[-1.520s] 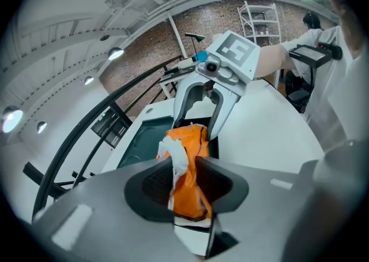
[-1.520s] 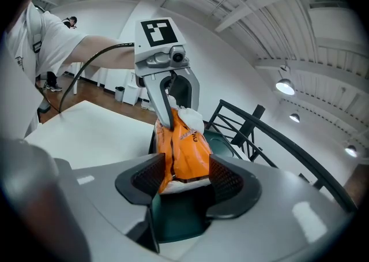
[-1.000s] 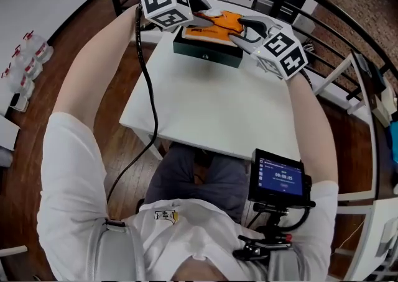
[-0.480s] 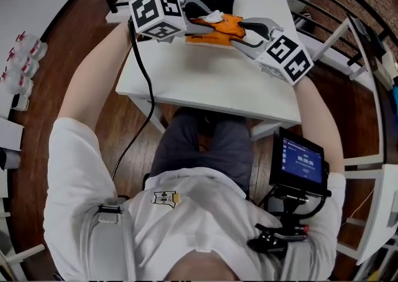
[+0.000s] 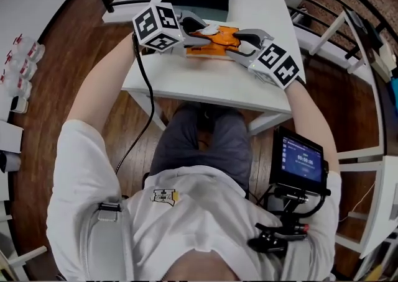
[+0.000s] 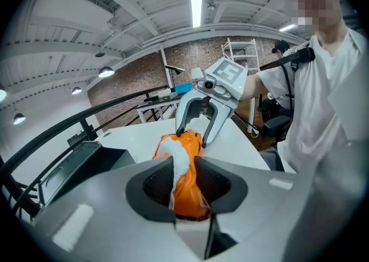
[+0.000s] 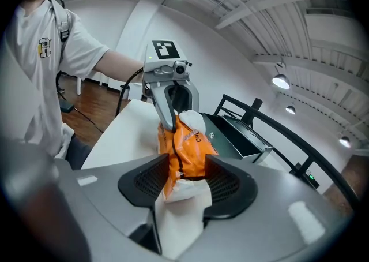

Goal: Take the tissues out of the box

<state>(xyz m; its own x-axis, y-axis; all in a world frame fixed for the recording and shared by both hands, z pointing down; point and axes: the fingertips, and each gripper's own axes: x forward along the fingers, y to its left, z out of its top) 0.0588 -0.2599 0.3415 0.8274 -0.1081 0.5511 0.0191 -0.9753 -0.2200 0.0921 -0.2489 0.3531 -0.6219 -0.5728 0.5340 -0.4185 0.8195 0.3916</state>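
White table (image 5: 249, 85); tissue pack (image 5: 219, 37) (orange) lengthwise left-right

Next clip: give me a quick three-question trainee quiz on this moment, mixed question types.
1. True or false: the orange tissue pack lies inside the dark box.
2. Which tongs grip the pack? A) left only B) right only C) both
3. Short answer: what white material pokes out of the pack's ends?

Key:
1. False. The pack is outside the box, nearer the person.
2. C. The left tongs and right tongs each clamp one end.
3. Tissue.
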